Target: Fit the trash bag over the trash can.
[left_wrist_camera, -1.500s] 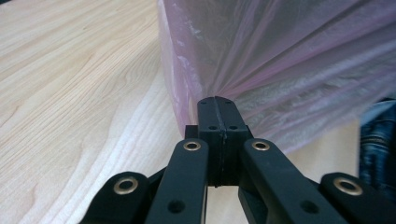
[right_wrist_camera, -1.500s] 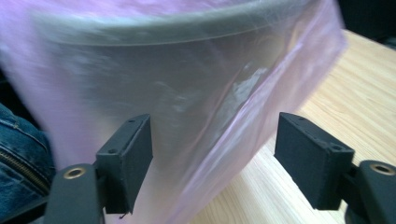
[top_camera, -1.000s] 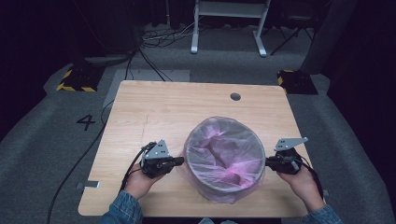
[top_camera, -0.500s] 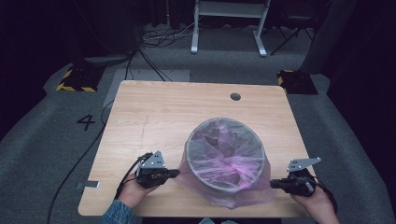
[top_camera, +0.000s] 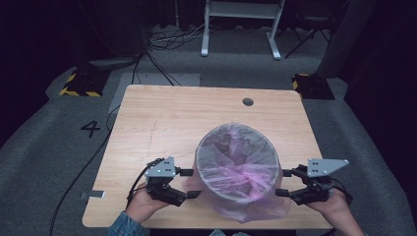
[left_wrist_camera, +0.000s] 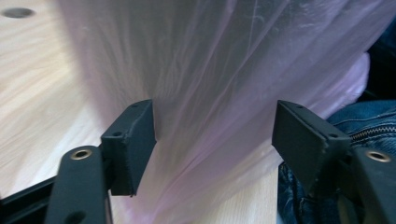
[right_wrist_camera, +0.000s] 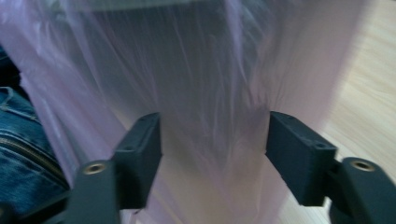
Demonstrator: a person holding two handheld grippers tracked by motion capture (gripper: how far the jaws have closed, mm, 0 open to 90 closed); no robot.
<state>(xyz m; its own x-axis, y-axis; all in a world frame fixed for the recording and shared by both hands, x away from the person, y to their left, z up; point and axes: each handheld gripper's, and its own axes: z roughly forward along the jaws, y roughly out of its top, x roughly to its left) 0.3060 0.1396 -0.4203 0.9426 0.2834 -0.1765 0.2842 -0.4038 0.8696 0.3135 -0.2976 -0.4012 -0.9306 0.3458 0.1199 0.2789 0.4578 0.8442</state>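
Lining a bin (top_camera: pixel 238 164) with a thin pink bag (top_camera: pixel 246 209), near the front edge of the counter (top_camera: pixel 162 118), the bin upright and the bag folded over its rim with loose film hanging down the outside, lowest at the front.

Left tongs (top_camera: pixel 194 183) just opened, jaws wide apart against the bin's left side, film draped between them in the left gripper view (left_wrist_camera: pixel 215 135) but not pinched. Right tongs (top_camera: pixel 286 182) likewise just opened, jaws apart at the bin's right side, film (right_wrist_camera: pixel 212 140) lying between them, unclamped.

Best done evenly: catch a fold of film on each side at matching height, pinch lightly, draw downward together rather than outward. Avoid dragging the bin toward the counter's edge; looks light and likely to slide. Gentle pull only, thin film probably tearing easily at the rim. Smooth the bunched front last.
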